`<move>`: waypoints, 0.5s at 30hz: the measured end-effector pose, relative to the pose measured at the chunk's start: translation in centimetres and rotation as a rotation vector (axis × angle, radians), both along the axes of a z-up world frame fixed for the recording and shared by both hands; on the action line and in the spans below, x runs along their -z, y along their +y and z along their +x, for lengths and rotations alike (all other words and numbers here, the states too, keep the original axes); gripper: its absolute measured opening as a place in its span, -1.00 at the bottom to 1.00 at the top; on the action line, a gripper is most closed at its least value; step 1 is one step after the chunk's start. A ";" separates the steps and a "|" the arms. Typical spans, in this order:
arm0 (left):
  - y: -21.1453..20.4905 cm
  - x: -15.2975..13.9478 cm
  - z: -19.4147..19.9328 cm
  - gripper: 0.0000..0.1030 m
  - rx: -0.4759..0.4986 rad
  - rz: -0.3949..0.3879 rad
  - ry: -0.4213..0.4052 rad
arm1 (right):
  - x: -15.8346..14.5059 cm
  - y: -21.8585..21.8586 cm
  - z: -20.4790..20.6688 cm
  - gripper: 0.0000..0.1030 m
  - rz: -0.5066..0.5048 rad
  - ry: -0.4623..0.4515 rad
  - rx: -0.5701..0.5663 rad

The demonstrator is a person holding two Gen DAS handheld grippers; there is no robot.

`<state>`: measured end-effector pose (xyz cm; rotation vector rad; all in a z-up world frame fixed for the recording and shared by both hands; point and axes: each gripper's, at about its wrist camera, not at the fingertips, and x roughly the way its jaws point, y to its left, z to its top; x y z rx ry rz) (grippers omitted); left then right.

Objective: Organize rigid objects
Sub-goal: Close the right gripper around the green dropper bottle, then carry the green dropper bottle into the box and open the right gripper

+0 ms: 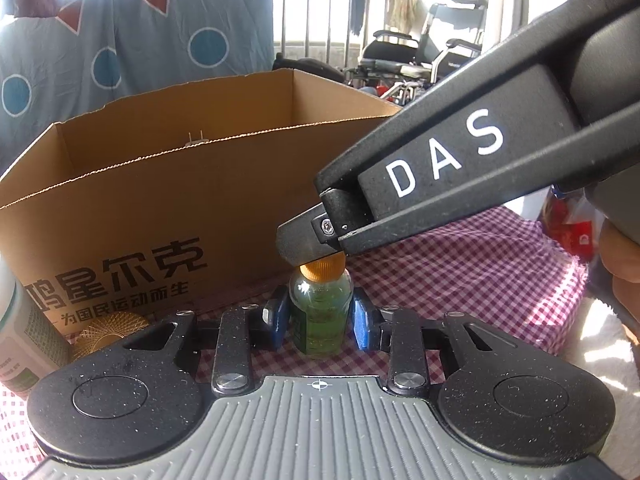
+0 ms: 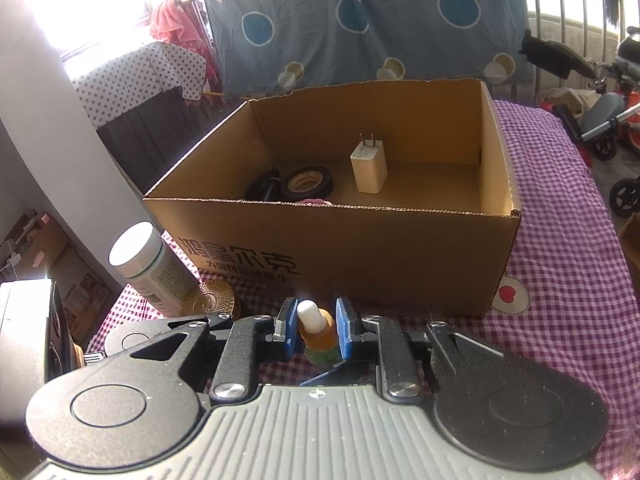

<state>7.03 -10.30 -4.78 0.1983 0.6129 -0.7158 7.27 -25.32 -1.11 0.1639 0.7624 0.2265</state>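
On the checked cloth of the worktop (image 2: 560,264), going left to right: a white-capped bottle with a green label (image 2: 154,268) stands at the left edge, with a gold patterned disc (image 2: 212,300) just beside its base. Next comes the small bottle of green liquid (image 1: 320,312), upright on the cloth just in front of the cardboard box (image 2: 360,264). The left hand-held gripper (image 1: 320,320) has its blue pads on either side of the bottle's body, spread, with small gaps showing. The right hand-held gripper (image 2: 316,332) comes in from the right and above; its blue pads bracket the bottle's neck and orange top, and I cannot tell whether they press on it. A white nozzle (image 2: 309,312) stands up between them. Inside the box, a roll of black tape (image 2: 306,184) lies at the left and a white charger plug (image 2: 369,166) stands to its right.
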 end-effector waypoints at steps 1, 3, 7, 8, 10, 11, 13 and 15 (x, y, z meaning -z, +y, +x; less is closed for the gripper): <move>0.0 0.0 0.0 -0.39 0.000 0.000 -0.002 | 0.2 0.0 0.1 -0.54 -0.004 0.006 -0.001; -0.1 0.0 0.1 -0.39 0.000 0.003 -0.009 | 0.5 -0.1 0.4 -0.53 -0.005 0.015 -0.004; -0.5 0.0 -0.1 -0.40 -0.003 0.007 -0.012 | 0.6 -0.2 0.3 -0.53 -0.006 0.011 -0.009; -0.5 0.0 -0.2 -0.40 -0.001 0.008 -0.010 | 0.6 -0.3 0.3 -0.53 -0.001 0.013 -0.006; -0.5 -0.3 -0.3 -0.40 0.006 0.009 -0.007 | 0.4 -0.4 0.2 -0.54 0.000 0.014 0.002; -0.5 -0.5 -0.4 -0.40 0.005 0.012 -0.015 | 0.1 -0.4 0.0 -0.54 0.005 0.012 0.005; -0.5 -1.3 -0.9 -0.40 0.004 0.013 -0.036 | -0.7 -0.5 -0.4 -0.54 0.014 -0.002 0.001; -0.3 -2.6 -1.4 -0.41 0.002 0.008 -0.059 | -2.0 -0.6 -0.9 -0.54 0.018 -0.028 -0.010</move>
